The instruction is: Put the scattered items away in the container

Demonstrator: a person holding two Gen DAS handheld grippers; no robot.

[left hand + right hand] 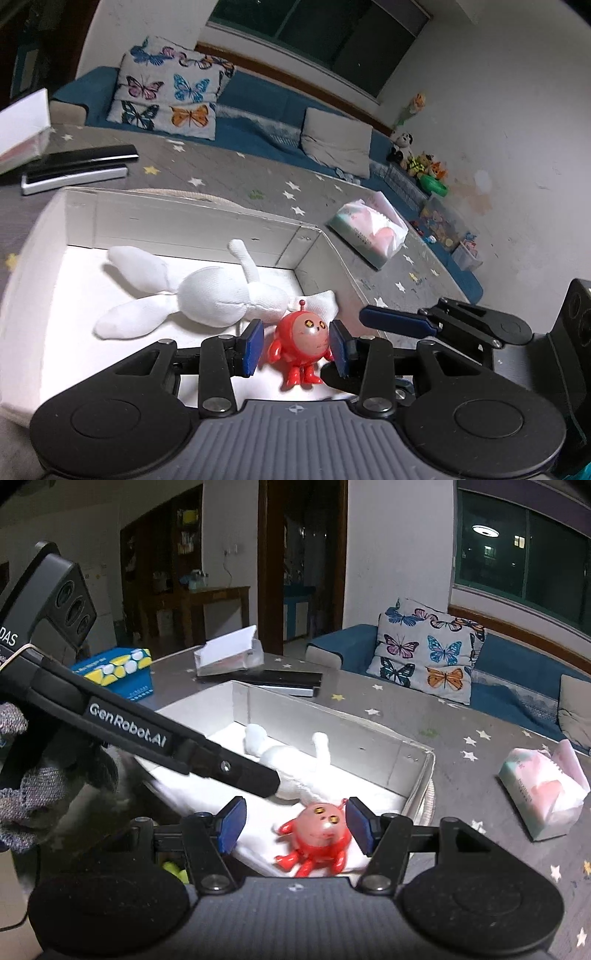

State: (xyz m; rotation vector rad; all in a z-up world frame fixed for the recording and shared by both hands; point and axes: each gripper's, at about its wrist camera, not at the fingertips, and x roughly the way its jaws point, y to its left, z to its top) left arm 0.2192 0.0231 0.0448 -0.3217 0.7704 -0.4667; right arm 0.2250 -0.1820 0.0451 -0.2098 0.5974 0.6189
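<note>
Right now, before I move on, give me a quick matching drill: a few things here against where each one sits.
Things:
1. red toy
2. white plush
3. tissue pack
4. butterfly pillow

Places:
A. on the blue sofa
B. on the starry cloth, outside the box
C. in the box, between open fingers
D. in the box, toward its far wall

Pairs: 1-C, 2-D, 3-B, 4-A
</note>
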